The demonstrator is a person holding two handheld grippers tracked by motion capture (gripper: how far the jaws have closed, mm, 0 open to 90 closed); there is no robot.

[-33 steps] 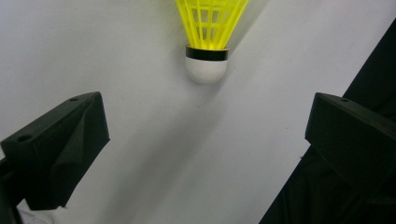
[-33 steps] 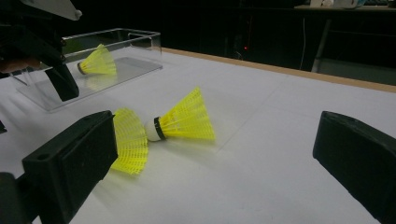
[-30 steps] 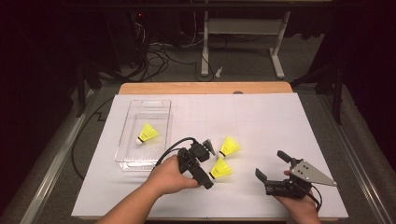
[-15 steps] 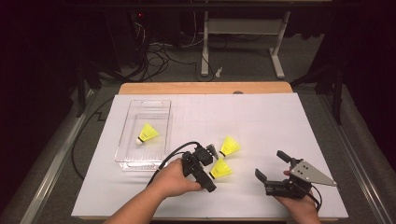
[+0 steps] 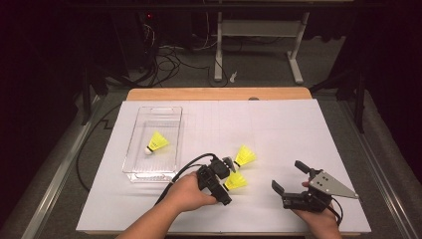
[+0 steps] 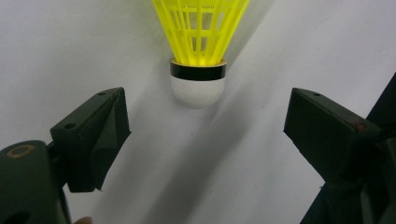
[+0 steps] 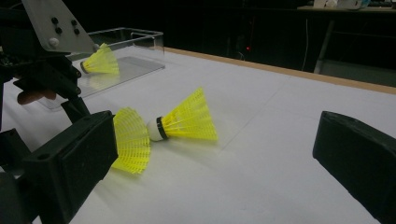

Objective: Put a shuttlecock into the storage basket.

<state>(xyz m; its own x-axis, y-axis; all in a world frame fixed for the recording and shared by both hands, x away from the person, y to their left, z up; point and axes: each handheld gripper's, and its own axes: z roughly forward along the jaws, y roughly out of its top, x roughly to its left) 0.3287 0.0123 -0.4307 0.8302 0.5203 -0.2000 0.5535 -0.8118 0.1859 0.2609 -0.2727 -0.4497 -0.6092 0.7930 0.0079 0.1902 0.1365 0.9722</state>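
My left gripper (image 5: 225, 175) jaws closing, not yet touching the shuttlecock (image 6: 198, 70) at 12 o'clock – next: ease fwd, pinch cork. Right gripper (image 5: 288, 175) jaws wide, empty.

The person's left forearm came in from the bottom edge, slanting up and to the right, with the left hand (image 5: 191, 191) wrapped around the body of the left gripper (image 5: 228, 172). That gripper pointed away from the person, its jaws apart with nothing pressed between the pads; they had just been closing a little. The right hand (image 5: 311, 215) sat low at the near edge, holding the right gripper (image 5: 287, 175) level, its jaws spread wide and gripping nothing.
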